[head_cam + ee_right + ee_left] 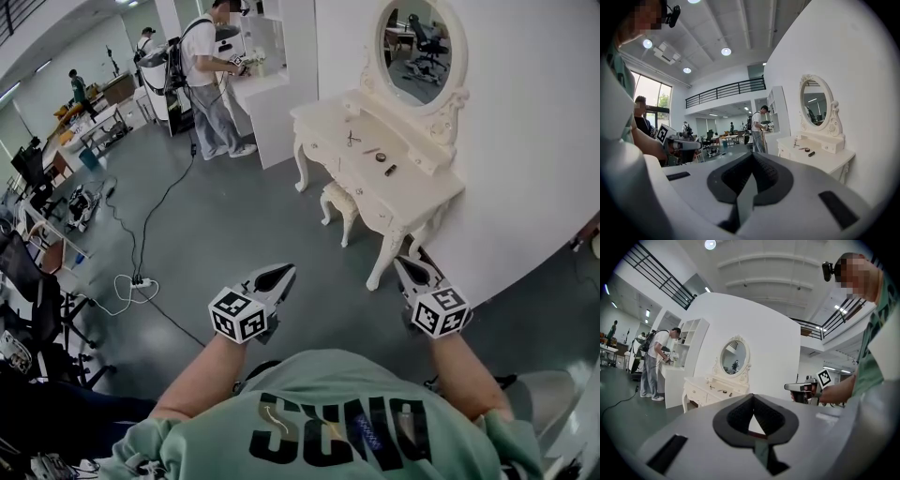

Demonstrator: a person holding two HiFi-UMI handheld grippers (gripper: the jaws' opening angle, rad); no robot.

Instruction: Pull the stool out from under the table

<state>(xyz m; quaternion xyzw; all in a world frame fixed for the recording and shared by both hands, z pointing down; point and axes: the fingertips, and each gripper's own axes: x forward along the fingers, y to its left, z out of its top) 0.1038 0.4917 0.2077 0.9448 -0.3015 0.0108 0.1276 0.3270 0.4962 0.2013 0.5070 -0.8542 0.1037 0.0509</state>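
Head view alone shows you the stool [338, 197], tucked under the white dressing table [412, 187], well ahead of both tools. Your gripper views catch only the tabletop. The left gripper [286, 271] and right gripper [403, 265] each have their jaws pressed together on nothing.

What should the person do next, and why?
Probably step closer to the stool, which sits tucked under the white table, well ahead of the left gripper and right gripper. Both are shut and empty, so opening one comes after.
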